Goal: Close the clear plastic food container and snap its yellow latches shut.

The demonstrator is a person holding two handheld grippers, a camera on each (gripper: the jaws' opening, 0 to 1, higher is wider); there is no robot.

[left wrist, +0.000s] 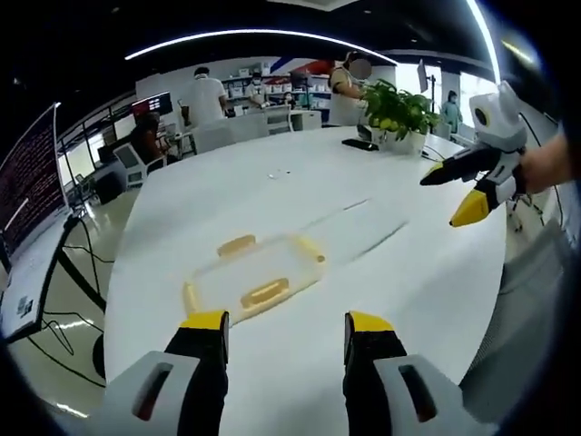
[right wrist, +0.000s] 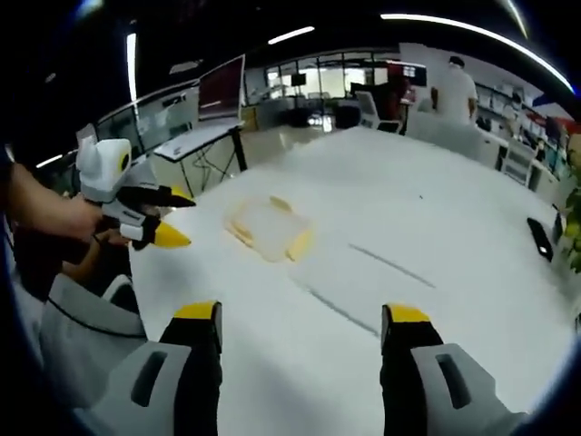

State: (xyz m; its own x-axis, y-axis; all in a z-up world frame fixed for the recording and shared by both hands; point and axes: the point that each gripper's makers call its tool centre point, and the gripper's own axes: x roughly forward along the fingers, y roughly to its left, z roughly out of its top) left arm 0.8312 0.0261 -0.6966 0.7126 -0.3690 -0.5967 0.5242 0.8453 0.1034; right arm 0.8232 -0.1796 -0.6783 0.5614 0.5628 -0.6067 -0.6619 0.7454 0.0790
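The clear rectangular plastic food container (left wrist: 256, 272) with yellow latches (left wrist: 265, 292) lies flat on the white oval counter (left wrist: 300, 195), untouched. The left hand-held gripper (left wrist: 286, 329) and the right hand-held gripper (right wrist: 300, 320) both hover above it, jaws spread, seemingly readying an approach from 2 sides.

The clear plastic food container with yellow latches (left wrist: 254, 275) lies on the round white table (left wrist: 408, 272), centre frame; a potted green plant (left wrist: 398, 113) stands behind it, upper right.
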